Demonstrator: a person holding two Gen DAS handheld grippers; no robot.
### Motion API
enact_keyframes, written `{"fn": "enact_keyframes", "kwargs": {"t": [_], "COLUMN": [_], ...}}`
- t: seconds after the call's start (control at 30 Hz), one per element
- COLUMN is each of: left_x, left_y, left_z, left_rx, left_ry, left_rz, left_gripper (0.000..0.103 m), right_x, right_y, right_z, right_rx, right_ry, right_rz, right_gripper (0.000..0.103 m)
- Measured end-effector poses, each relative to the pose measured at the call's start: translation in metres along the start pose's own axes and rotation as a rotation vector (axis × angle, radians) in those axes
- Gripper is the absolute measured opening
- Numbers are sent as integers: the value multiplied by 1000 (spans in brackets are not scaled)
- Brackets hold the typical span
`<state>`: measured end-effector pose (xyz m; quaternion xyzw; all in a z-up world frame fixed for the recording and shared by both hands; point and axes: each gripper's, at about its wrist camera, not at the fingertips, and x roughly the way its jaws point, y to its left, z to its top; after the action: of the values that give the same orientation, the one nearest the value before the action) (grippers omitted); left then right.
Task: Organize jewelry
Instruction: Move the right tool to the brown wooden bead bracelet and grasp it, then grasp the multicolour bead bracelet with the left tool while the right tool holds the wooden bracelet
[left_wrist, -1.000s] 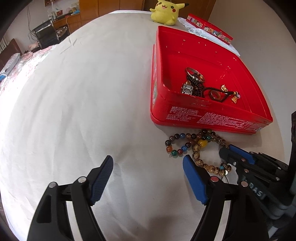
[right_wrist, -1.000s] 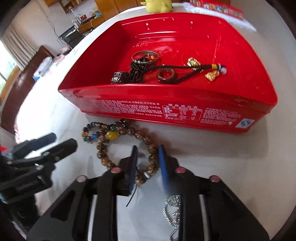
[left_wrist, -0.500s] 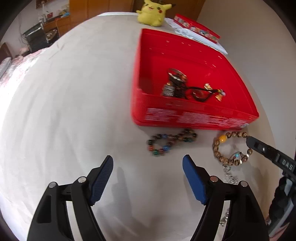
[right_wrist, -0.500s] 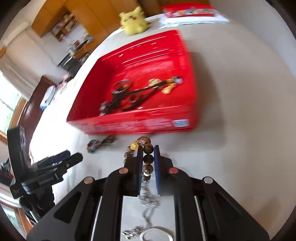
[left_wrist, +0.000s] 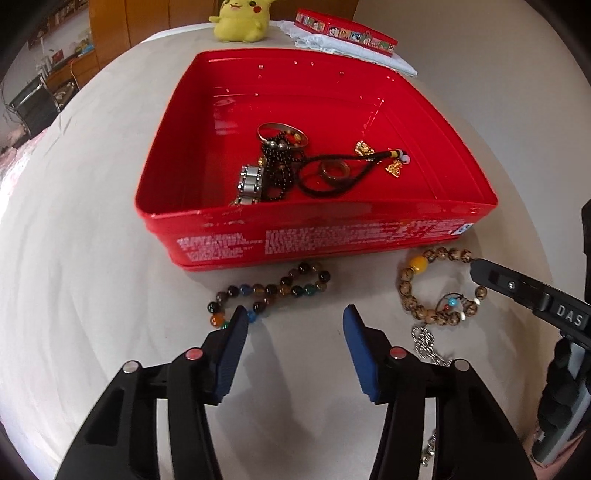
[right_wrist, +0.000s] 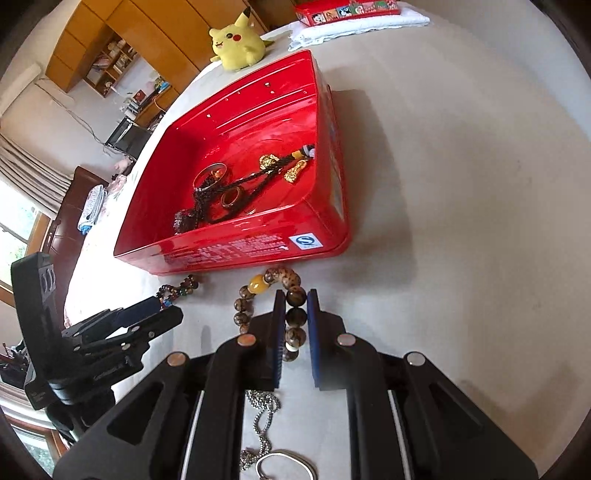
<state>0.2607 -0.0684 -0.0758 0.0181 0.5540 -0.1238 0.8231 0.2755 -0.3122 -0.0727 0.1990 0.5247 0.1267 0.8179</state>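
A red tin (left_wrist: 332, 236) holds a silver link bracelet (left_wrist: 251, 184), dark beads and a black cord with gold charms (left_wrist: 364, 149). On the white table in front of it lies a multicoloured bead bracelet (left_wrist: 269, 291). My left gripper (left_wrist: 294, 317) hovers just short of it, jaws closing, with no pad pressing on it. To the right lies a brown bead bracelet (right_wrist: 255, 284) with one yellow bead. My right gripper (right_wrist: 295, 299) is shut on the bracelet's right side, and its tip (left_wrist: 478, 271) shows from the side in the left wrist view.
A silver chain (right_wrist: 262, 413) and a metal ring (right_wrist: 284, 465) lie under the right gripper. At the table's far edge are a yellow plush toy (left_wrist: 240, 18) and a red patterned box (left_wrist: 343, 31) on white cloth. Bare tabletop extends left and right of the tin.
The right gripper closed on the brown bracelet and dragged it right, away from the multicoloured one. The left gripper moved up to the multicoloured bracelet and its jaws narrowed.
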Motion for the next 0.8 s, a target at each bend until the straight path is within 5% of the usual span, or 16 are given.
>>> {"fn": "enact_keyframes", "kwargs": {"t": [0.3,0.43,0.53,0.8], "left_x": [18,18,16,15], "left_y": [5,5,9,0], "left_z": [10,6,2,-3], "left_rx": [12,19,0,21], "left_ry": [25,18,32,34], "left_rz": [6,77,43,70], "left_gripper": [53,19,8,11], "right_x": [7,12,17,25], "right_y": [-2,-1,-1,-1], "right_z": [0,0,-1,-1], "right_rx": [6,8,3,-3], "right_ry": [16,33,54,82], "right_rz": [-9,-10,-11,-13], "right_gripper": [10,10,10,13]}}
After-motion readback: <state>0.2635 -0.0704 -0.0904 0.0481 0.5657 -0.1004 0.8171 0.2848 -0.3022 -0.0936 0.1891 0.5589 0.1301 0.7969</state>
